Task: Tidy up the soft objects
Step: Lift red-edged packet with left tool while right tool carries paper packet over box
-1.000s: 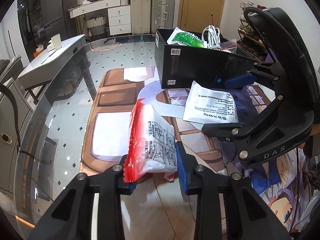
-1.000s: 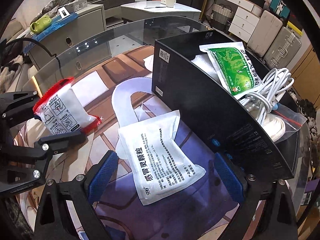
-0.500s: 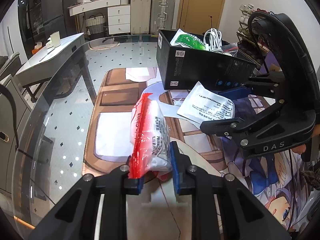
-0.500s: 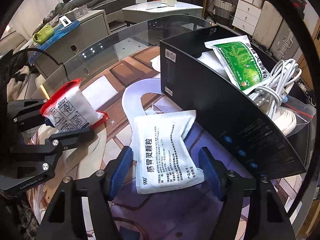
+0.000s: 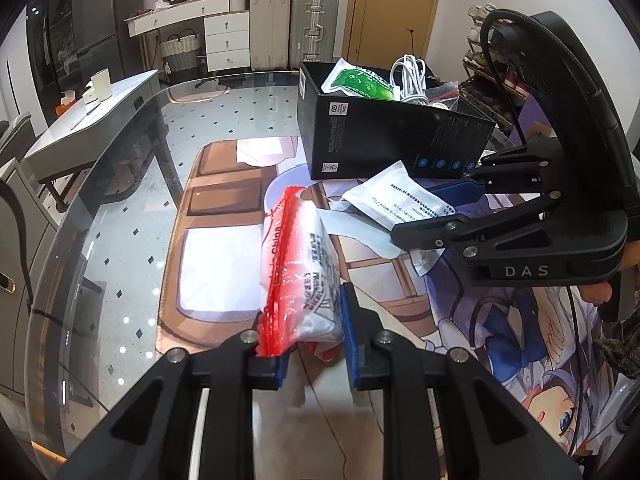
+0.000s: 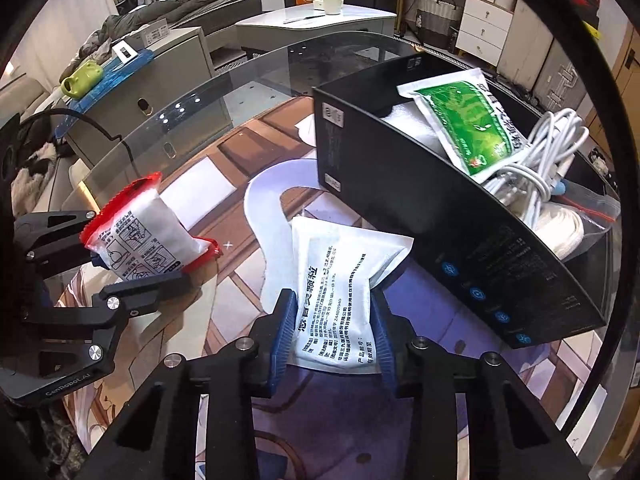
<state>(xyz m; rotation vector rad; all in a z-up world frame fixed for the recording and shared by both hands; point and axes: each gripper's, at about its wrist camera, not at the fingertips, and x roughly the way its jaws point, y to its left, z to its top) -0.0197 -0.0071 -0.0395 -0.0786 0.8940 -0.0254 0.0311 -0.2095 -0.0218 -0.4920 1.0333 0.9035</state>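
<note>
My left gripper (image 5: pixel 314 344) is shut on a red-edged white pouch (image 5: pixel 298 264) and holds it above the printed mat; the pouch also shows in the right wrist view (image 6: pixel 140 236). My right gripper (image 6: pixel 332 336) is shut on a white sachet with black print (image 6: pixel 340 292), which lies in front of the black box (image 6: pixel 440 220). The sachet also shows in the left wrist view (image 5: pixel 400 196). The box (image 5: pixel 384 140) holds a green sachet (image 6: pixel 472 128), a coiled white cable (image 6: pixel 540 168) and a clear bag.
The printed mat (image 5: pixel 224 200) covers a round glass table (image 5: pixel 120 208). A white side table with a cup (image 6: pixel 332 0) stands beyond the glass edge. Suitcases (image 5: pixel 292 28) and drawers line the far wall.
My right gripper has closed from wide open onto the white sachet. My left gripper has tightened on the red-edged pouch and lifted it, turning it edge-on.
</note>
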